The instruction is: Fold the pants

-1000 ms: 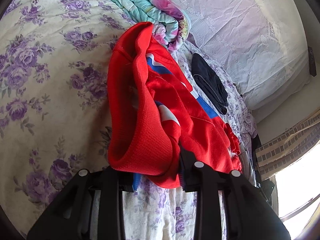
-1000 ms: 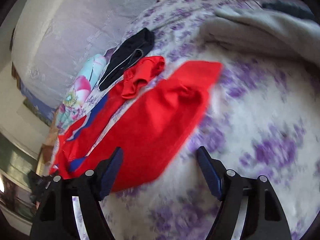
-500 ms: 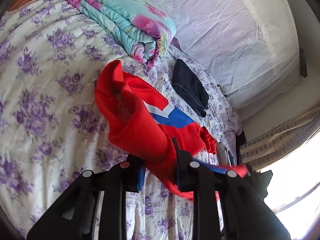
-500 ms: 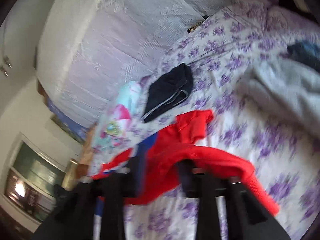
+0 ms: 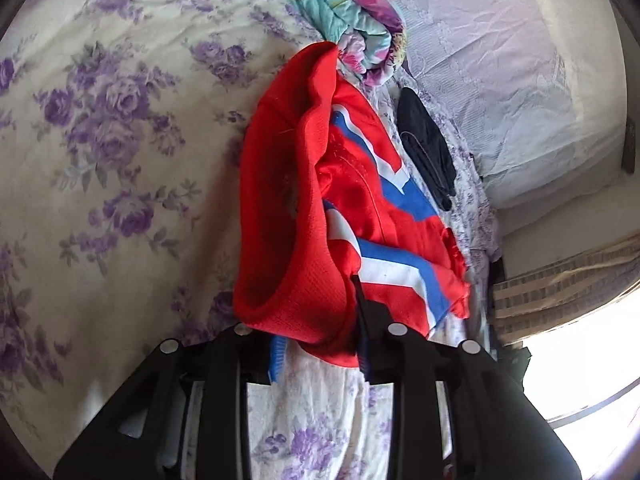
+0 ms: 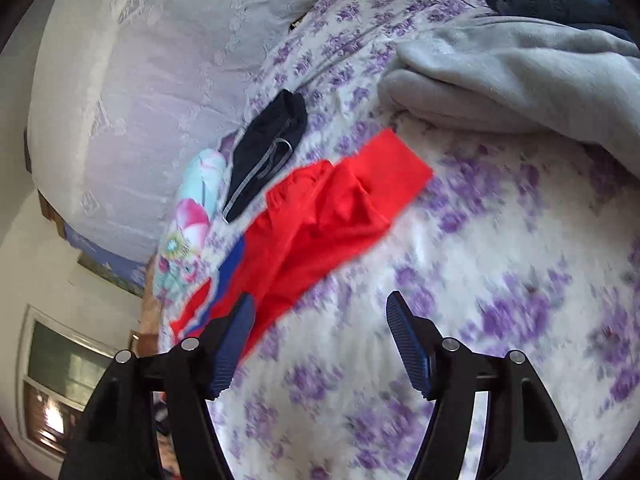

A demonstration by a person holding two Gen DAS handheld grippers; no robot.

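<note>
The red pants (image 5: 304, 240) with blue and white side stripes lie partly bunched on the floral bed sheet (image 5: 100, 140). My left gripper (image 5: 320, 332) has a thick fold of the waist end pinched between its fingers, and its jaws are opening a little around the cloth. In the right wrist view the red pants (image 6: 320, 220) stretch away flat across the bed, one leg end squared off at the far right. My right gripper (image 6: 320, 300) hovers just in front of them, jaws opening, with nothing between the blue pads.
A folded black garment (image 6: 264, 160) lies beyond the pants, next to a folded floral quilt (image 5: 352, 28). A grey blanket (image 6: 520, 72) is heaped at the right of the bed. A large pale pillow (image 5: 500, 60) lines the far side, with a bright window (image 5: 580, 340) beyond.
Half a second ago the right gripper had red cloth draped between its fingers; now it has let go and the leg lies flat. The left gripper keeps its fold and has swung closer.
</note>
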